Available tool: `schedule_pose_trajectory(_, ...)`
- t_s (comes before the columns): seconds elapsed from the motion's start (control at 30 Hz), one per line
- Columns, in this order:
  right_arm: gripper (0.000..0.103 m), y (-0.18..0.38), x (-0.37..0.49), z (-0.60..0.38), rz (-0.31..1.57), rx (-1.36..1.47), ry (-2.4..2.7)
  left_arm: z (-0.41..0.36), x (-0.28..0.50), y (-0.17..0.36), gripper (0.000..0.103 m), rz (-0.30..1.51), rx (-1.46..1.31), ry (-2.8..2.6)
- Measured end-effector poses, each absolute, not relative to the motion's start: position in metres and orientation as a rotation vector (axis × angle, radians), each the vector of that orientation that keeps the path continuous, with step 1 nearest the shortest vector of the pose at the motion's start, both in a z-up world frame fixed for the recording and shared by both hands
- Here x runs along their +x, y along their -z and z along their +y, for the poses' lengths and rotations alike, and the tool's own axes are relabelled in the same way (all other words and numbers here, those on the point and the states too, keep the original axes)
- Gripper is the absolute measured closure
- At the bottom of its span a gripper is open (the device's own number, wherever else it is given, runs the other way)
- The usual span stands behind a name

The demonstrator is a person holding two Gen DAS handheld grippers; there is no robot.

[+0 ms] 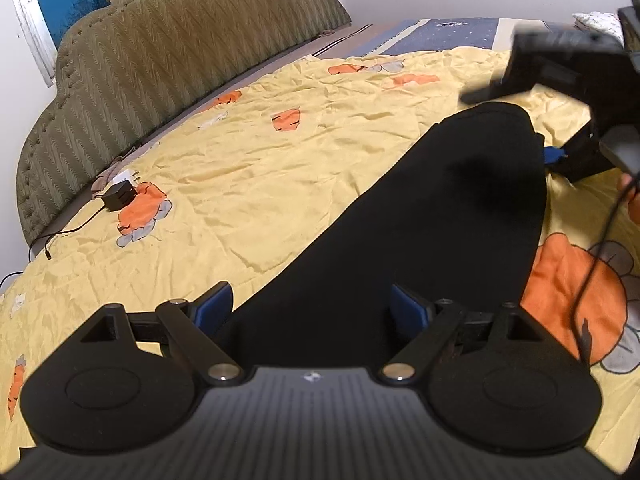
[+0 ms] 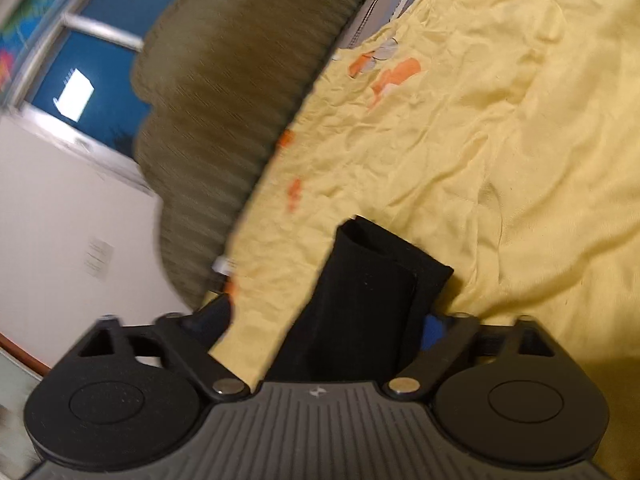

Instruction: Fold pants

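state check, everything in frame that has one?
black pants: flat on the bed, not yet folded short
pant cuff: between the right jaws, not clamped
left gripper: open, over the pants
right gripper: open
yellow bedsheet: spread, wrinkled
black charger: lying by the headboard

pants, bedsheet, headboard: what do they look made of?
Pants: soft matte black fabric, likely a knit or cotton blend; no sheen, and the cuff in the right wrist view holds a limp tube shape.
Bedsheet: thin yellow woven cloth with fine sharp creases and a slight sheen, possibly cotton or polyester.
Headboard: padded olive upholstery, ribbed zigzag weave, stud-like dots along the scalloped edge.
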State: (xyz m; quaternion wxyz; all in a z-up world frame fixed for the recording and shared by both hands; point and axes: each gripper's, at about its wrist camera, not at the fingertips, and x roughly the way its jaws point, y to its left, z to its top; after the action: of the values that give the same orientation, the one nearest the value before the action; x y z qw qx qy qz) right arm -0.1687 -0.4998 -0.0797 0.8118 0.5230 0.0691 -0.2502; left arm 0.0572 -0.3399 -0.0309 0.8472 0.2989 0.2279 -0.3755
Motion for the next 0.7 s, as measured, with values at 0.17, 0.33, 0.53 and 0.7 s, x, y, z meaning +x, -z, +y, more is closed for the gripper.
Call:
schedule_pose_trajectory(0.17,0.089,0.104,-0.165,-0.497,0.173,1.127,0.546,-0.335,0.059,0.034,0.018,0.489,0.631,0.782)
schedule_pose_trajectory(0.33,0.089,0.100,-0.173,-0.494,0.081,1.181,0.487,-0.317,0.059,0.028,0.018,0.500,0.578,0.768)
schedule_pose_trajectory(0.53,0.089,0.087,-0.162,-0.484,0.047,1.181,0.423,-0.309,0.063,0.022,0.014,0.489,0.569,0.759)
schedule_pose_trajectory(0.7,0.089,0.061,-0.144,-0.462,0.121,0.983,0.447,-0.304,0.089,-0.010,0.014,0.481,0.474,0.780)
